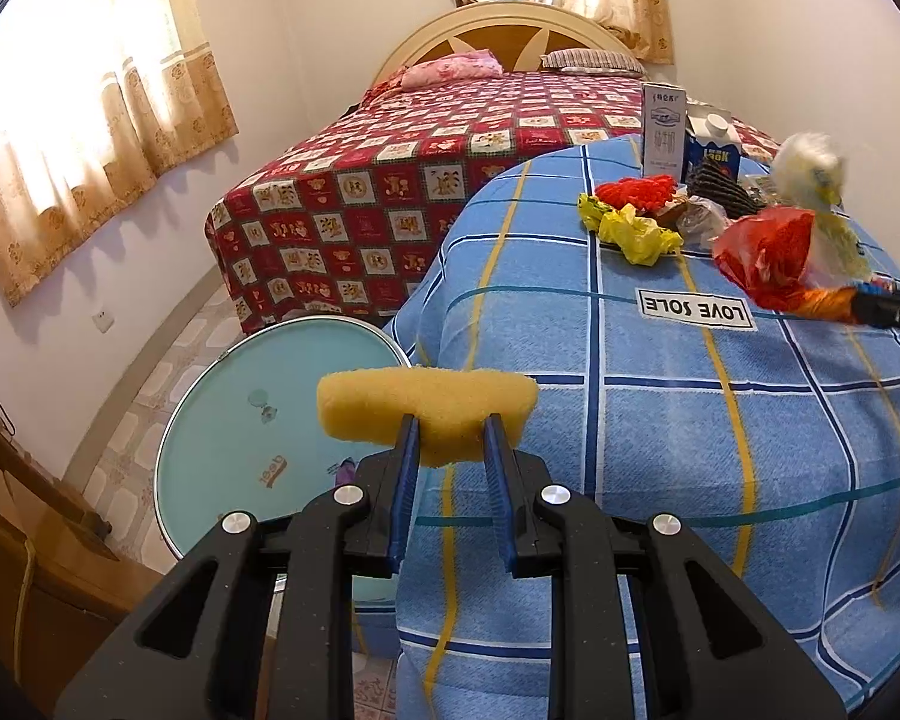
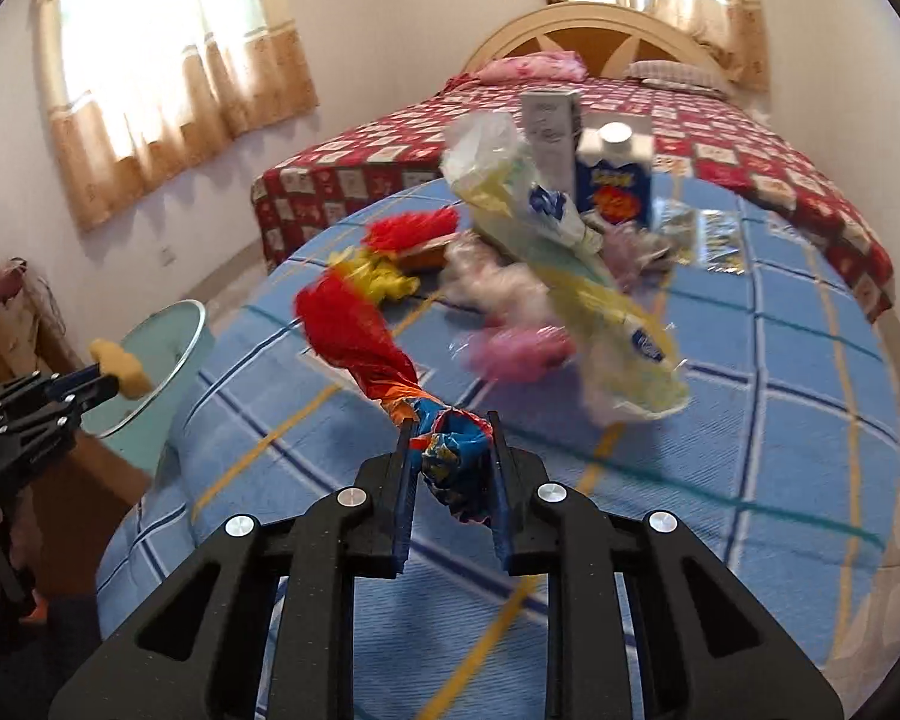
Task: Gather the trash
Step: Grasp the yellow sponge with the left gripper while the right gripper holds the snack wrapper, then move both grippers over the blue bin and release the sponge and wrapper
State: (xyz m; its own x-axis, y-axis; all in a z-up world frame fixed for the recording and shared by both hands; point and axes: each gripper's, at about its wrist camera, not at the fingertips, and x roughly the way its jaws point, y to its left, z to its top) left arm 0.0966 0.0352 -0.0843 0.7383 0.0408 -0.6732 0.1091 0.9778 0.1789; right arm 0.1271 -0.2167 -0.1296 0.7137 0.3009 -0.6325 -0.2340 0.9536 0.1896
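My left gripper [image 1: 450, 429] is shut on a yellow sponge [image 1: 426, 408] and holds it over the edge between the blue checked table cover [image 1: 660, 420] and the light blue bin [image 1: 270, 414]. It also shows at the left of the right wrist view [image 2: 105, 381], sponge [image 2: 120, 369] over the bin [image 2: 162, 354]. My right gripper [image 2: 450, 438] is shut on a twisted red and blue snack wrapper [image 2: 390, 372], held above the table; a pale yellow plastic bag [image 2: 570, 276] hangs with it, blurred. The wrapper [image 1: 774, 252] shows in the left wrist view.
On the table lie a yellow wrapper [image 1: 630, 228], a red fluffy item [image 1: 636, 189], a dark scrubber [image 1: 720, 183], a white carton [image 1: 663, 129] and a blue milk carton [image 1: 714, 147]. A bed with a red patterned cover [image 1: 420, 174] stands behind.
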